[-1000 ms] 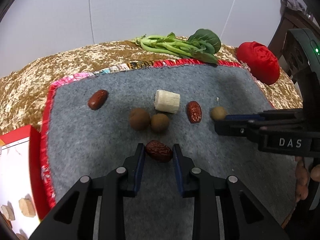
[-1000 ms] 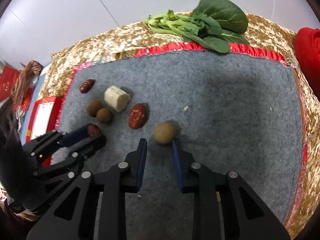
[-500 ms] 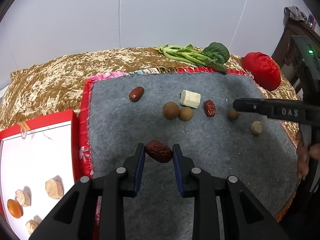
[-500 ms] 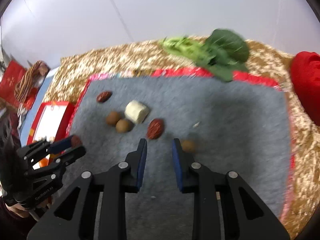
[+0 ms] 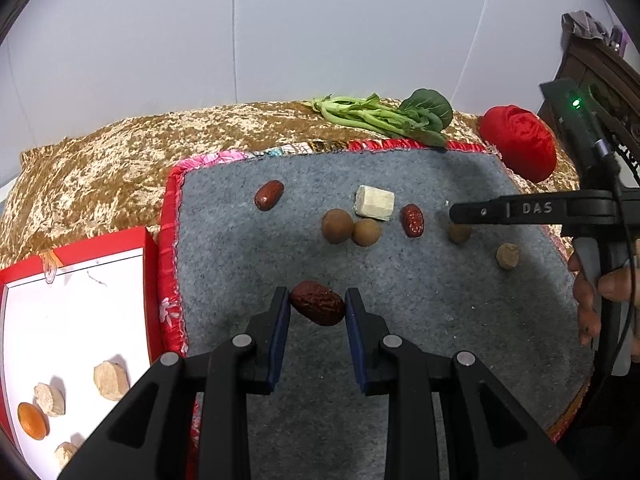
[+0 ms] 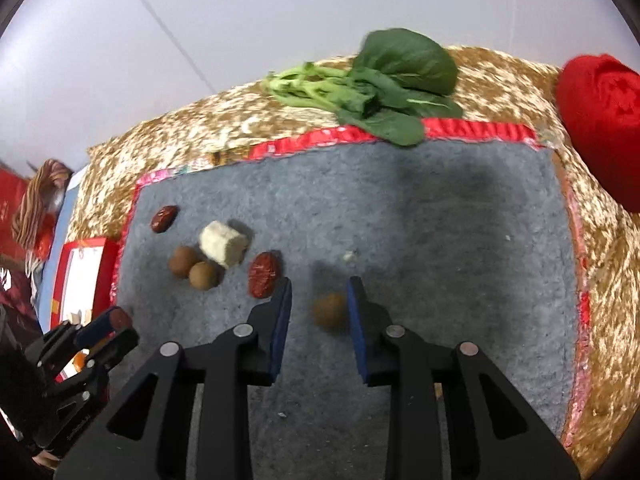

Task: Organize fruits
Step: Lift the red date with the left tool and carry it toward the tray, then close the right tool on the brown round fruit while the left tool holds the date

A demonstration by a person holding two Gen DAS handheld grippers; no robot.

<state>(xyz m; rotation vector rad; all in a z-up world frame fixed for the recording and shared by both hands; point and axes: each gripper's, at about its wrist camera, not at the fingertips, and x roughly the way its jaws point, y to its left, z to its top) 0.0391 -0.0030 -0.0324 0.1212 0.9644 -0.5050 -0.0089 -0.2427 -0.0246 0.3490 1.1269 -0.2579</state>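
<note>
The desk is covered by a gold crushed-velvet cloth. On it lies a grey felt mat edged in red trim, filling most of the middle. At the far edge, leafy green stalks lie on the cloth, their leaves reaching over the mat's trim. Toward the far right corner sits a red fabric bundle. At the left edge a red-rimmed white tray touches the mat's side.
</note>
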